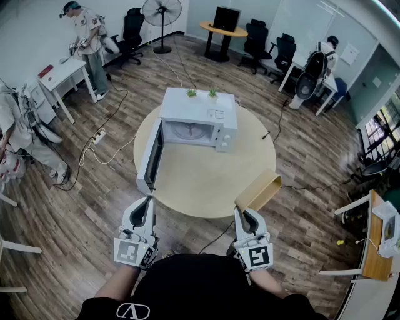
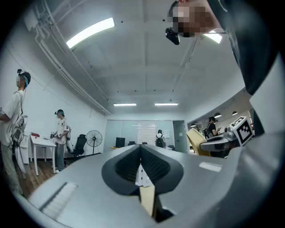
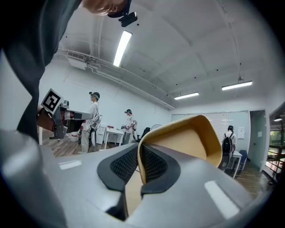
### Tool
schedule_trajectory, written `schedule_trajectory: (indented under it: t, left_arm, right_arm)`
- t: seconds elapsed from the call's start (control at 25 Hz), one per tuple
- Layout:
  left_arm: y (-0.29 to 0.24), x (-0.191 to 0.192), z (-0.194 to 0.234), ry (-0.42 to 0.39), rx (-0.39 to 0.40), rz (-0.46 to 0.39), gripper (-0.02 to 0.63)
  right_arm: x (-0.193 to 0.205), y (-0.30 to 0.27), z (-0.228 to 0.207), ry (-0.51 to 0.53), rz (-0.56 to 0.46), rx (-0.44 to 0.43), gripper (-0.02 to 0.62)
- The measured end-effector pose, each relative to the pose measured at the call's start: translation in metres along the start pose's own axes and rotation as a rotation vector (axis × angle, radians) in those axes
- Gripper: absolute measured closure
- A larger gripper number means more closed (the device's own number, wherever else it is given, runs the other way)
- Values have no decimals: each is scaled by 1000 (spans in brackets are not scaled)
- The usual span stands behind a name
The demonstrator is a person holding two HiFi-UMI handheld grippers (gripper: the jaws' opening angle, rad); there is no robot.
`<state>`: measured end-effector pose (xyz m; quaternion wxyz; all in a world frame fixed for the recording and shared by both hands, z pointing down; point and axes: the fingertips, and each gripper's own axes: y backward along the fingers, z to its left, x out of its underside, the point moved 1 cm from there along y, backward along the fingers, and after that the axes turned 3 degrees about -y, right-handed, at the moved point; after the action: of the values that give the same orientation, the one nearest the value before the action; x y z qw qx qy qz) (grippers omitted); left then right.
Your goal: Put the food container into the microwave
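Note:
The white microwave [image 1: 206,112] stands on the round beige table [image 1: 206,181], its door [image 1: 152,156] swung open to the left and the cavity [image 1: 187,131] showing. A tan food container [image 1: 259,190] hangs tilted over the table's near right edge, with my right gripper [image 1: 248,219] shut on its rim. In the right gripper view the container [image 3: 187,142] rises from between the pads of the right gripper [image 3: 140,164]. My left gripper [image 1: 147,205] is at the table's near left edge, just below the door. In the left gripper view the left gripper [image 2: 141,160] is shut and holds nothing.
Two small plants [image 1: 201,93] sit on the microwave. Cables [image 1: 106,140] trail across the wooden floor. People stand by a white desk [image 1: 62,75] at the left. A fan [image 1: 161,12], office chairs [image 1: 256,37] and more desks line the back.

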<state>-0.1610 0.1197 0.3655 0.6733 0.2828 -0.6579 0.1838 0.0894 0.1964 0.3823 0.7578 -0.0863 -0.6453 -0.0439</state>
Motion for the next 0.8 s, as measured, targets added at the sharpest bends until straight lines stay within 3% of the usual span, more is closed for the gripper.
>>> schedule_trajectory:
  t: [0.16, 0.36, 0.52, 0.8]
  left_arm:
    - [-1, -7, -1, 4, 15, -44, 606]
    - [1, 4, 0, 8, -9, 0, 606]
    - [-2, 2, -5, 6, -5, -11, 606]
    - [-8, -3, -21, -7, 3, -26, 606]
  right_arm:
    - [-1, -5, 3, 7, -1, -9, 574]
    - [6, -7, 5, -1, -20, -37, 574]
    - [5, -7, 2, -17, -72, -60, 572]
    - [18, -1, -12, -56, -55, -52, 572]
